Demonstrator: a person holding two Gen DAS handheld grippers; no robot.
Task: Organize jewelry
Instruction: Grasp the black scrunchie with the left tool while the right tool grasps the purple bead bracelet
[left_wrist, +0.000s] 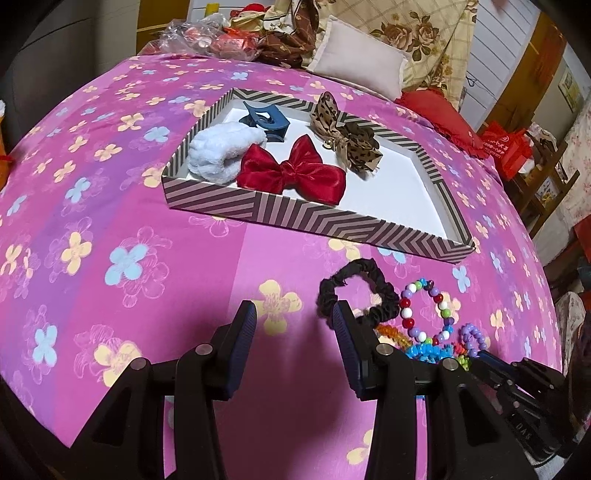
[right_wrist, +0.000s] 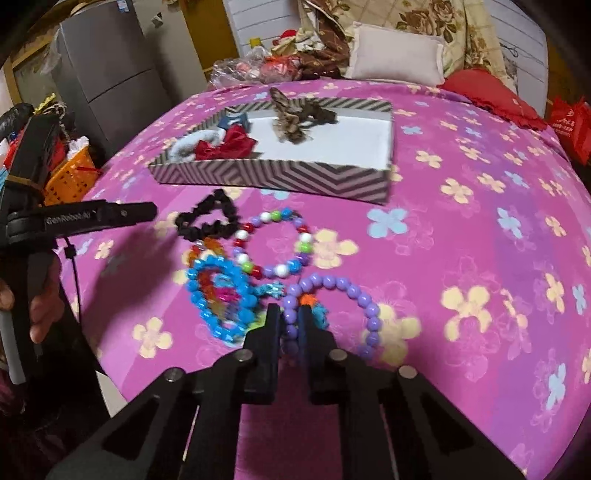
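A striped tray (left_wrist: 317, 220) (right_wrist: 280, 177) on the pink bedspread holds a red bow (left_wrist: 291, 170), a white fluffy scrunchie (left_wrist: 218, 155), a blue claw clip (left_wrist: 264, 120) and a leopard bow (left_wrist: 347, 136). In front of it lie a black scrunchie (left_wrist: 354, 291) (right_wrist: 207, 219), a multicolour bead bracelet (left_wrist: 424, 314) (right_wrist: 280, 243), blue and orange bracelets (right_wrist: 221, 299) and a purple bead bracelet (right_wrist: 332, 310). My left gripper (left_wrist: 293, 317) is open, empty, just left of the black scrunchie. My right gripper (right_wrist: 290, 321) is shut on the purple bracelet's left side.
Pillows (left_wrist: 358, 59) and a pile of clothes and bags (left_wrist: 236, 33) lie at the bed's far end. An orange basket (right_wrist: 70, 173) and a grey cabinet (right_wrist: 107, 70) stand left of the bed. Red bags (left_wrist: 509, 147) sit to the right.
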